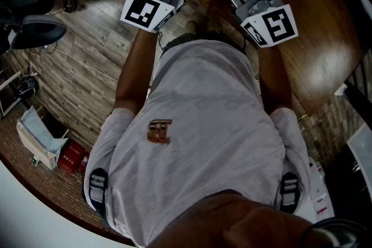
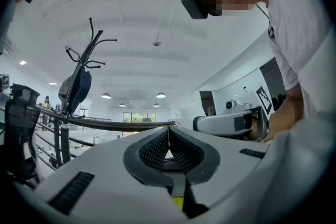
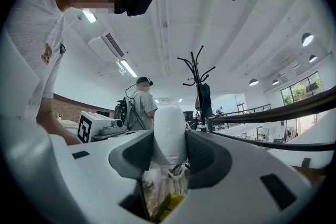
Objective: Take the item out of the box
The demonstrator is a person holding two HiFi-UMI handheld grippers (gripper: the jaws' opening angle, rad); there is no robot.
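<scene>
Reaching straight out from my chest, side by side and about level, my left forearm (image 1: pixel 136 67) and right forearm (image 1: pixel 274 75) each carry one tool near the brown wooden desk (image 1: pixel 317 26), two in all. The left hand-held gripper (image 2: pixel 168 140) has its jaws pressed together. The right hand-held gripper (image 3: pixel 169 139) clamps the single white, round-topped item (image 3: pixel 169 123) up in front of me, with crumpled clear wrapping (image 3: pixel 157 186) and a yellow scrap (image 3: pixel 170 203) just beneath it.
</scene>
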